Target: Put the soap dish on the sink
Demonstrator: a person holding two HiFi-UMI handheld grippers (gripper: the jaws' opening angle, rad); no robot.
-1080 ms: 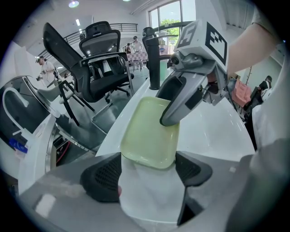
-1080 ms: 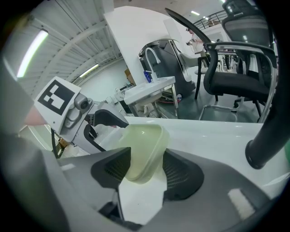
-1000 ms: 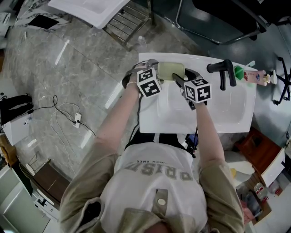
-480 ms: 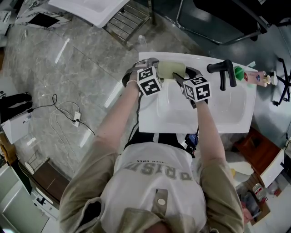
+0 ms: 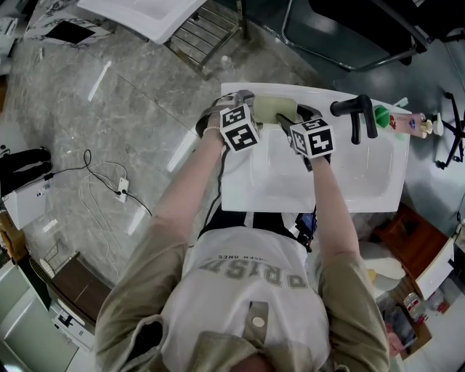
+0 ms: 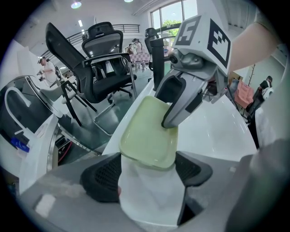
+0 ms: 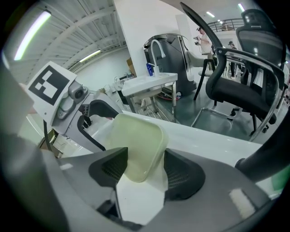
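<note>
A pale green soap dish (image 5: pixel 275 109) lies on the back ledge of the white sink (image 5: pixel 363 178). My left gripper (image 5: pixel 253 110) reaches it from the left. In the left gripper view its pads stand flush against both sides of the soap dish's (image 6: pixel 149 131) near end, so the left gripper (image 6: pixel 148 170) is shut on it. My right gripper (image 5: pixel 292 122) comes from the other end. Its jaws are opening, with a corner of the soap dish (image 7: pixel 138 145) between the pads of the right gripper (image 7: pixel 146 171). One right finger (image 6: pixel 174 108) hangs over the dish's far edge.
A black faucet (image 5: pixel 356 116) stands on the ledge right of the dish, with a green item and bottles (image 5: pixel 407 122) beyond it. A black office chair (image 5: pixel 349 36) is behind the sink. Another white basin (image 5: pixel 145 18) and a floor cable (image 5: pixel 109 182) lie to the left.
The right gripper has tipped slightly and edged toward the back of the sink. The left gripper and the soap dish have kept their places.
</note>
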